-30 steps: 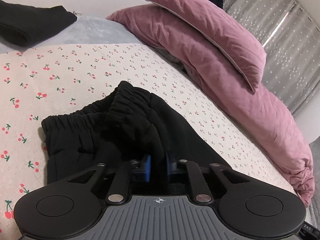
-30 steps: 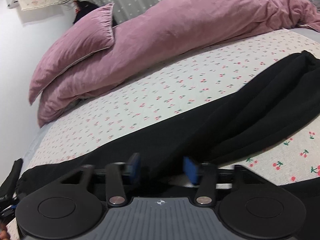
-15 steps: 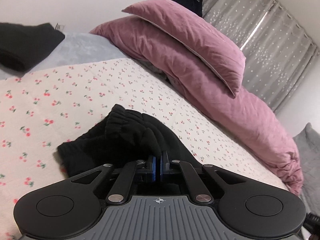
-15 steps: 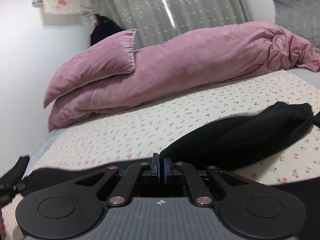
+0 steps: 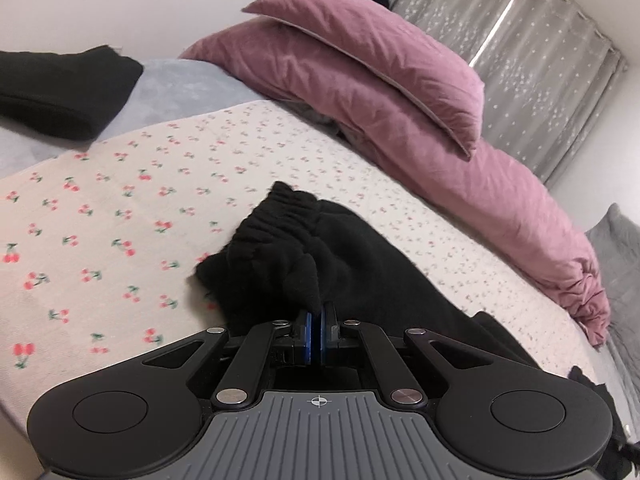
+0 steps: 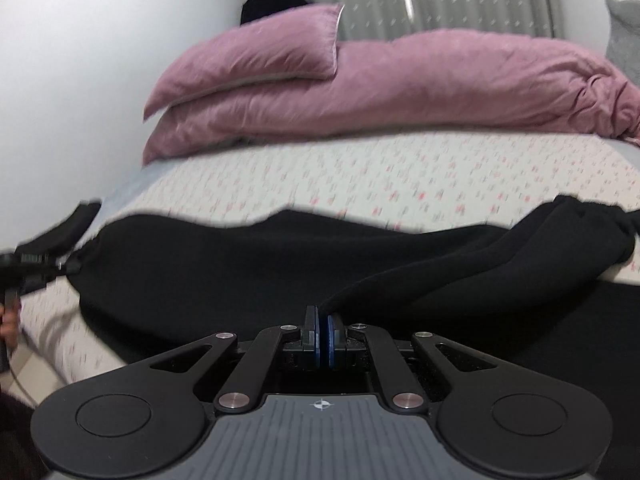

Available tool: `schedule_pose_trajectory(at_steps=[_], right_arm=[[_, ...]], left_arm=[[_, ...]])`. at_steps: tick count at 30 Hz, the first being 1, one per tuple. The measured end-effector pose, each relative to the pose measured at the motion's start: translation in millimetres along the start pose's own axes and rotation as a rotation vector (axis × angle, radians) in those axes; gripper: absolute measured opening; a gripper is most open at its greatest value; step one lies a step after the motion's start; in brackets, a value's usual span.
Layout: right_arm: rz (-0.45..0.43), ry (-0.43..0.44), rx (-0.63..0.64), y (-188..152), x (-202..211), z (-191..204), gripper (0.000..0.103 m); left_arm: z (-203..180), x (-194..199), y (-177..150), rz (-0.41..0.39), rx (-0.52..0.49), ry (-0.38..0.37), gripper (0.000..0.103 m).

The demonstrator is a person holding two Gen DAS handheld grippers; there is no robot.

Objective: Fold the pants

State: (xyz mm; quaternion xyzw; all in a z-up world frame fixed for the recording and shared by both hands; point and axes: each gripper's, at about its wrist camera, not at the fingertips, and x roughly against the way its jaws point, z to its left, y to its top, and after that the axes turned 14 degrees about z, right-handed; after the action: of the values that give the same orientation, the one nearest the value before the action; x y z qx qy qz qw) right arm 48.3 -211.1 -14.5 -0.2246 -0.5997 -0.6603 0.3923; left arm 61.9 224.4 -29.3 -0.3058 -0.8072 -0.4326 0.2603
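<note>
Left wrist view: your left hand-held gripper (image 5: pixel 315 334) is pinching the gathered waistband end of the black pants (image 5: pixel 320 264), lifting it off the cherry-print bed (image 5: pixel 120 200).
Right wrist view: your right hand-held gripper (image 6: pixel 323 340) is pinching black fabric further along the pants (image 6: pixel 240 264).
Progress: you are gripping both ends; no finished fold is showing, so folding seems barely begun.

From my feed the bed (image 5: pixel 120 200) has a cherry-print sheet; black pants (image 5: pixel 360 264) sprawl right ahead of the grippers, pink duvet (image 5: pixel 500 200) and pillow (image 5: pixel 360 52) beyond, another dark garment (image 5: pixel 60 92) far left.
</note>
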Motion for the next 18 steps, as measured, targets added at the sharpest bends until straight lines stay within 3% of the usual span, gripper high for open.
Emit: schedule_pose_trajectory(at_steps=[3,8,11,13,14,15,16,17,18], right_arm=[[0.051,-0.014,0.016,-11.2,-7.9,2.2,0.005],[0.194,-0.014,-0.041,-17.4,-35.8,-10.5,0.005],[0.206,-0.018,-0.035,-15.6,-39.4,-11.2,0.005],[0.217,-0.012,-0.028,-13.0,-36.2,-9.5,0.016],[0.219,-0.022,-0.024,-10.8,-34.2,-9.1,0.021],[0.215,-0.038,-0.024,-10.6,-31.1,-10.6,0.039],[0.205,-0.047,-0.026,-9.7,-26.9,-11.8,0.052],[0.191,-0.057,-0.035,-7.3,-22.0,-14.0,0.054],[0.179,-0.070,-0.046,-4.7,-17.0,-16.8,0.056]], left_arm=[[4.9,3.9,-2.1,0.017,-0.005,0.010,0.002],[3.7,-16.0,-8.7,0.149,-0.029,0.133,0.006],[3.8,-19.6,-7.2,0.164,-0.030,0.158,0.013],[5.7,-17.2,-6.8,0.155,-0.006,0.154,0.016],[4.3,-15.9,-6.9,0.151,-0.004,0.173,0.029],[1.1,-13.2,-6.5,0.137,-0.009,0.219,0.052],[-2.4,-9.8,-6.0,0.116,-0.020,0.261,0.061],[-6.0,-5.3,-5.4,0.093,-0.037,0.288,0.069],[-10.6,0.4,-5.7,0.064,-0.059,0.308,0.070]])
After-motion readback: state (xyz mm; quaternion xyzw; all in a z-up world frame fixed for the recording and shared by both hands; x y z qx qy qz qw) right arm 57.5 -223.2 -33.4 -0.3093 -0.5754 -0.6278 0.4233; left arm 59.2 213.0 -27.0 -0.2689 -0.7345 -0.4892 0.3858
